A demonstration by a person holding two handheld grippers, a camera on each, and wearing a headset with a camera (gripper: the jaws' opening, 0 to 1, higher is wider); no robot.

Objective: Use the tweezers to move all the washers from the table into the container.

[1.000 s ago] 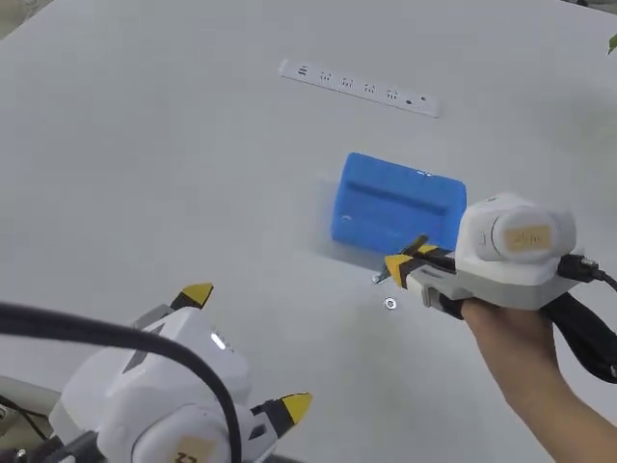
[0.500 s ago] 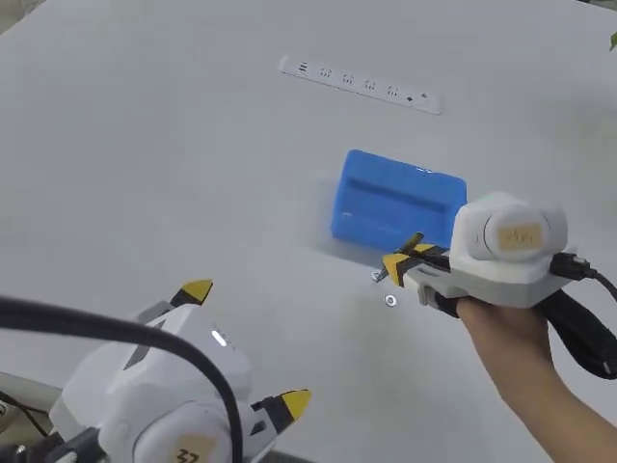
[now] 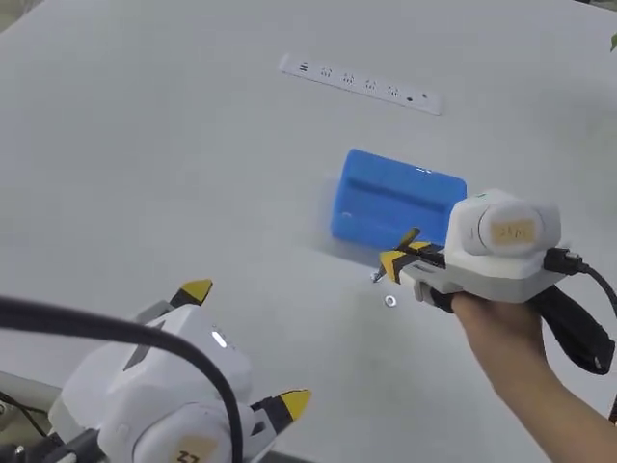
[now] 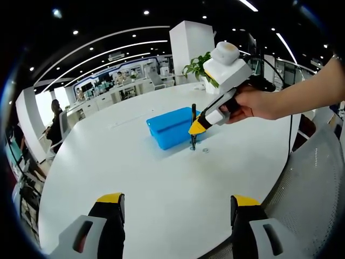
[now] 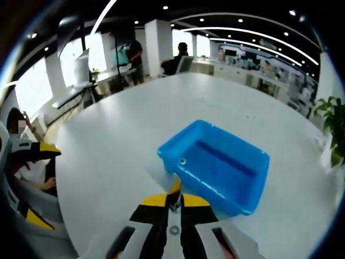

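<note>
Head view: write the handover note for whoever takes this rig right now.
Right tool: shut on the tweezers, tips down near the table beside the blue container.
Left tool: open, holding nothing, low at the near side.
Done: a small ring, likely a washer, lies inside the container.
Left: a loose washer on the table by the tweezer tips; pick it up, drop it in.

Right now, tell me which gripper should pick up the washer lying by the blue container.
Right. The right gripper is shut on the tweezers, whose tips stand close to the washer beside the blue container. The left gripper is open, empty, and sits well away from it.
</note>
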